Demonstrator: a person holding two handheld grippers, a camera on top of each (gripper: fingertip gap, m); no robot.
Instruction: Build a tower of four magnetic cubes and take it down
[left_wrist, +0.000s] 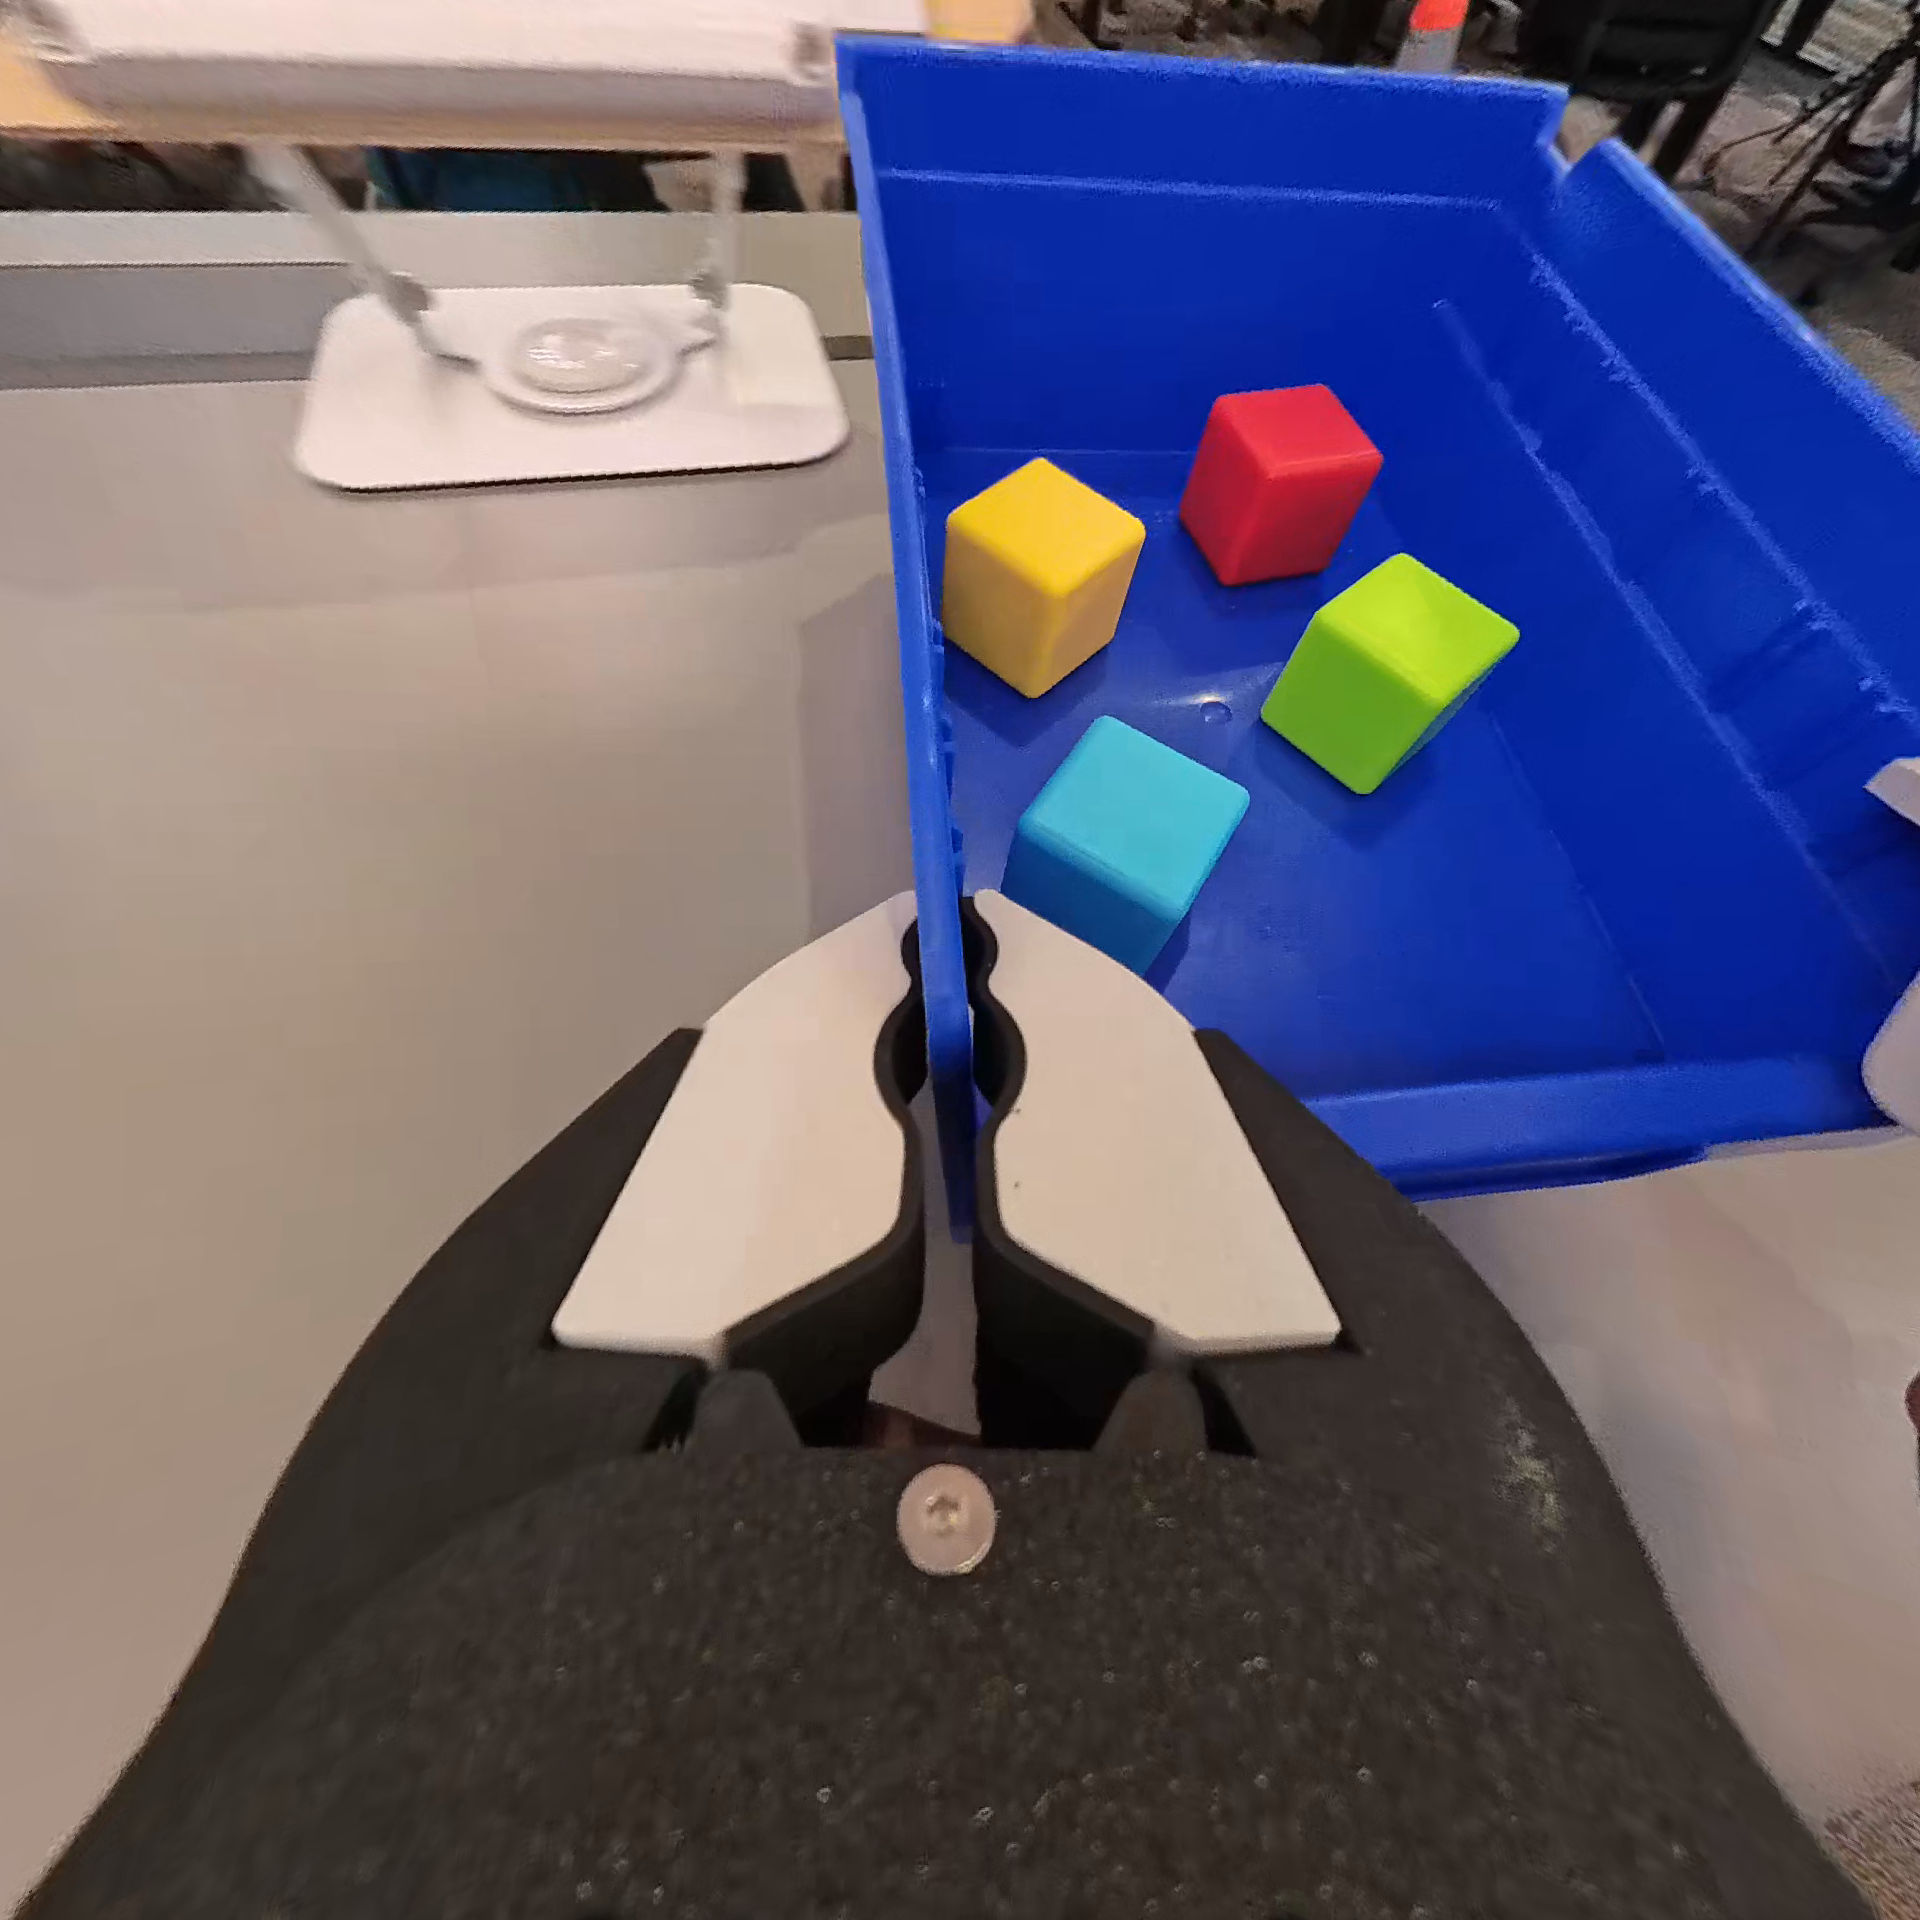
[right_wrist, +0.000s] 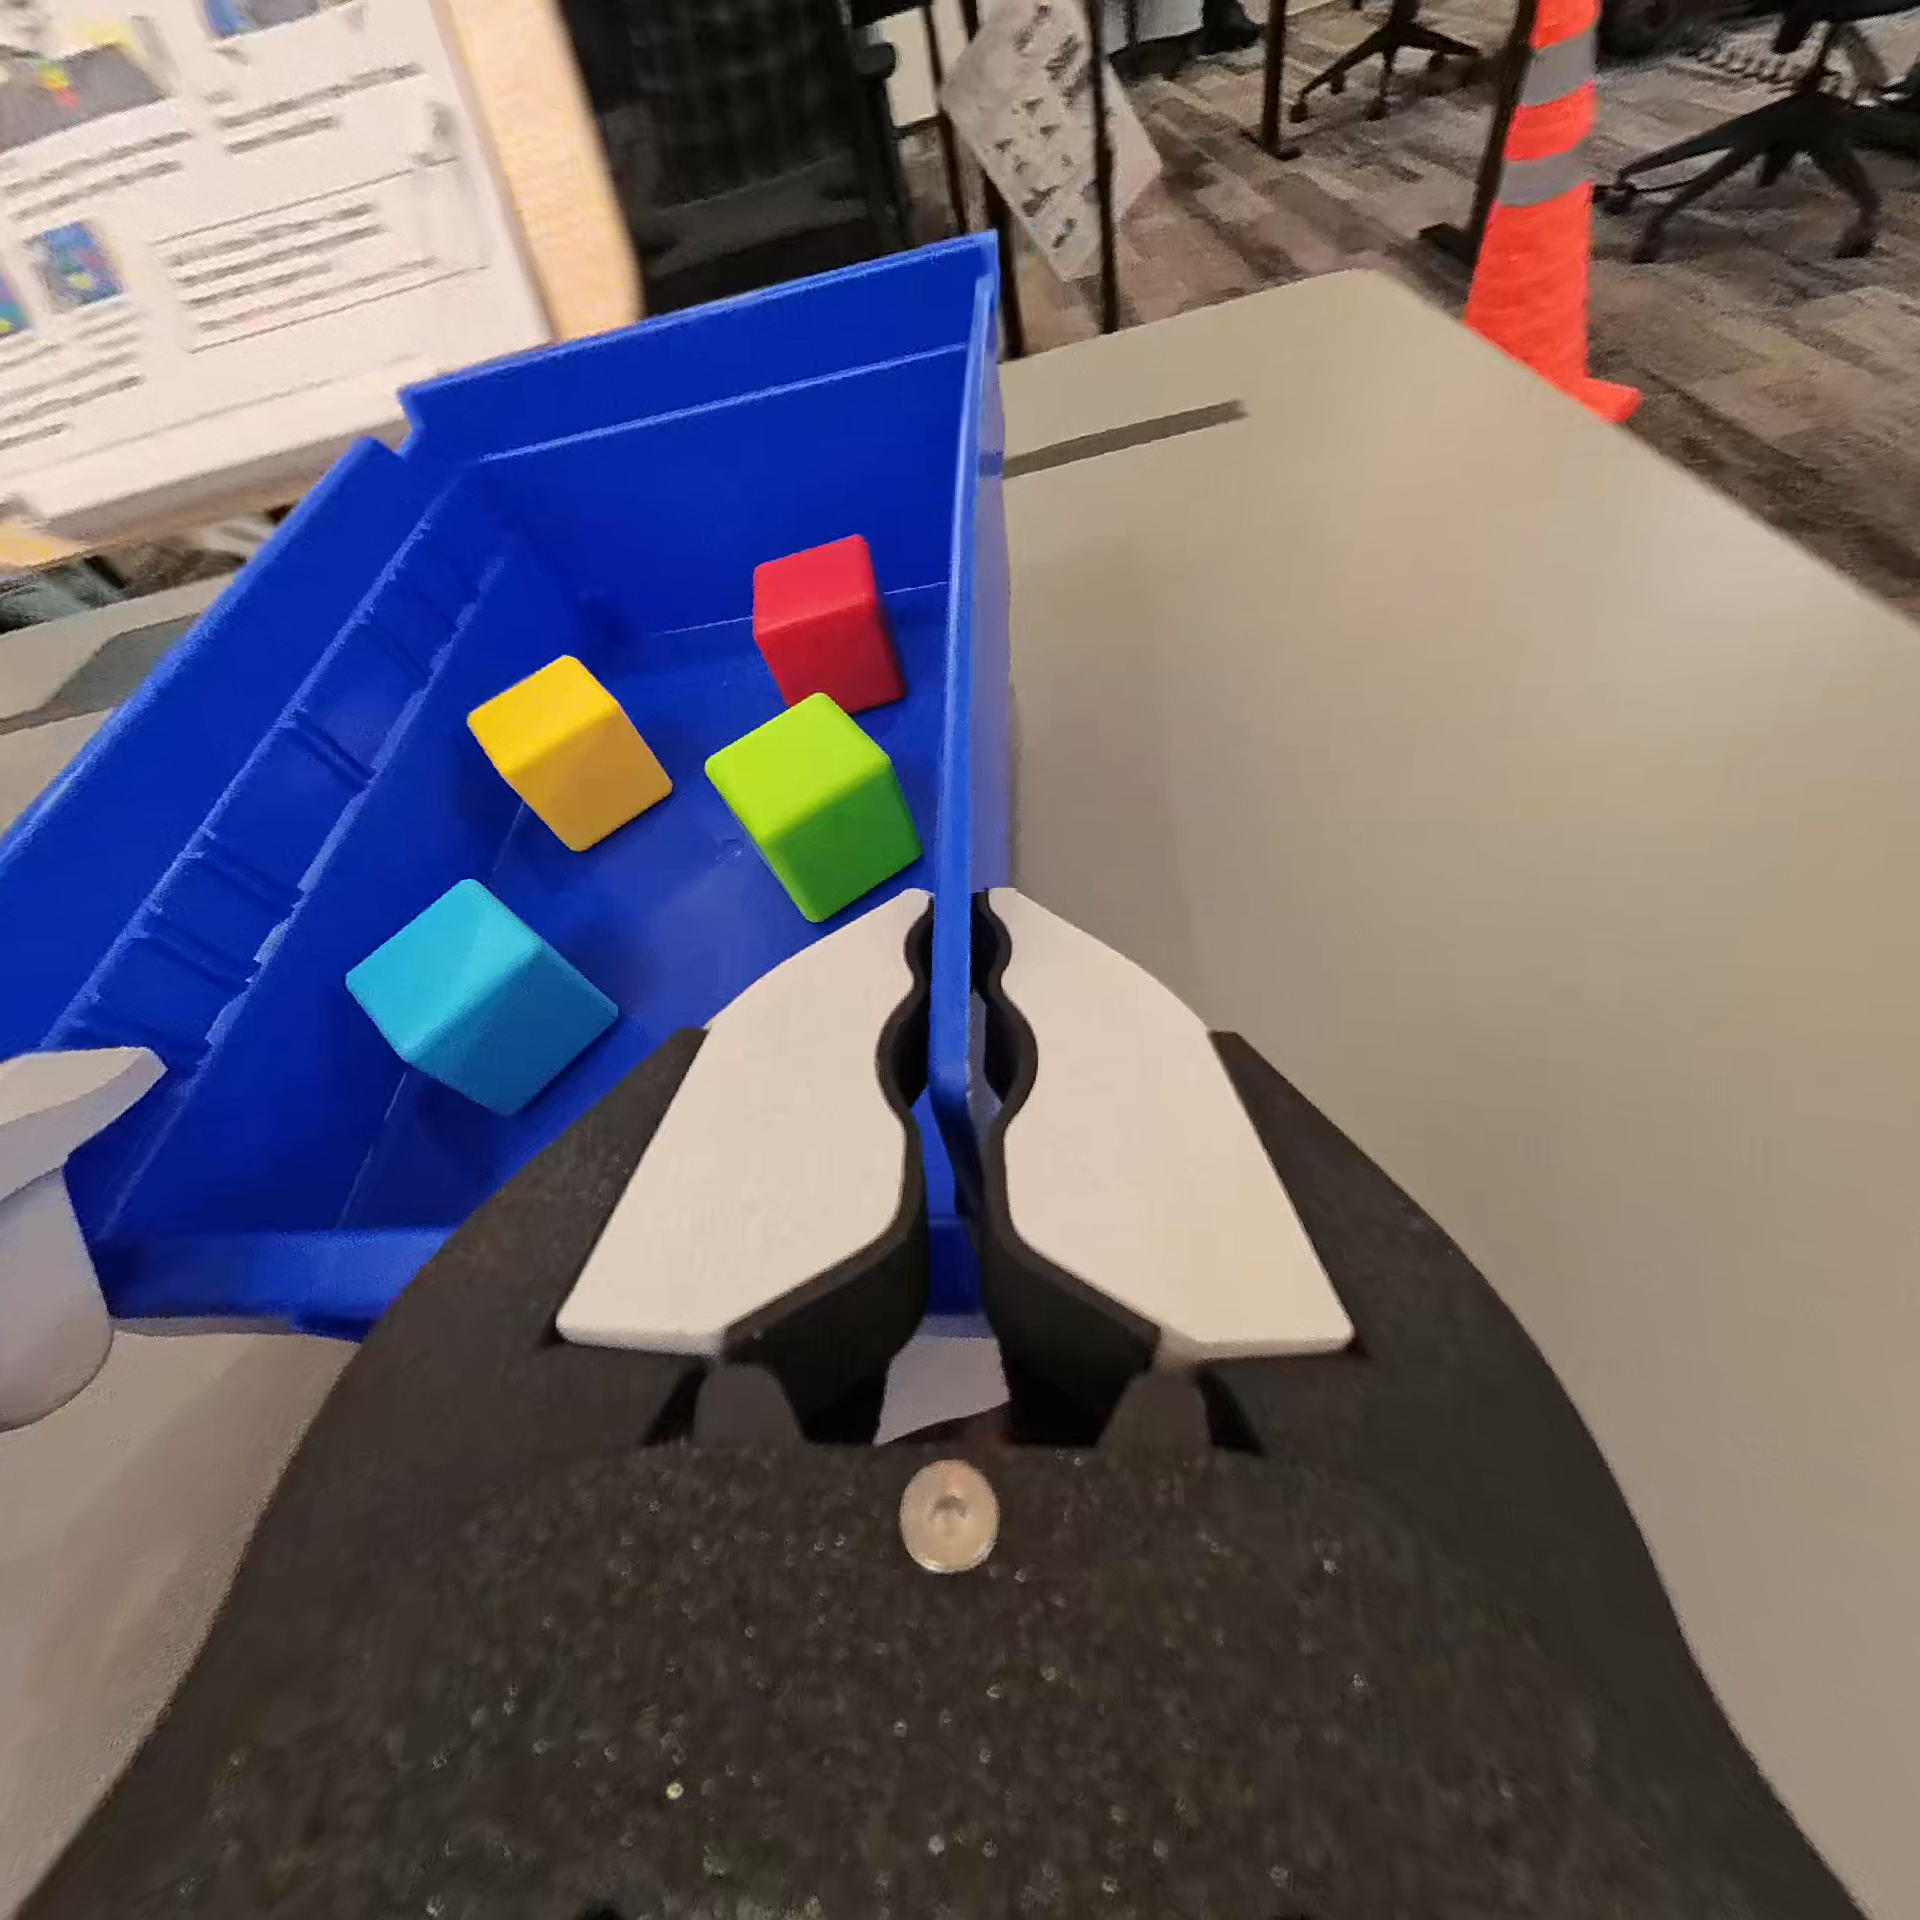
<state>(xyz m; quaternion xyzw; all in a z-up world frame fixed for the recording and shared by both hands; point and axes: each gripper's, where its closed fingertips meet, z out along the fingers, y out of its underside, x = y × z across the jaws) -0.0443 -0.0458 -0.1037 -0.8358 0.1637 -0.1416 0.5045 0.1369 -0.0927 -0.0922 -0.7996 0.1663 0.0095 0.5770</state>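
1. An office-like lab or demo space — patterned carpet (right_wrist: 1714, 343) covers the floor beyond the grey table (right_wrist: 1455, 831).
2. Rolling office chairs (right_wrist: 1787, 145) stand on star bases in the background.
3. An orange traffic cone (right_wrist: 1543, 208) with grey bands marks off the area.
4. A printed poster board (right_wrist: 229, 229) leans behind the table; a white stand (left_wrist: 566, 390) sits on it — a workplace setup.

Grey tabletop (left_wrist: 416, 831), carrying a blue plastic bin (left_wrist: 1195, 291) at one side and a white flat-based stand (left_wrist: 571, 416) just beside it, near the far edge; dark slot (right_wrist: 1127, 436) beyond.
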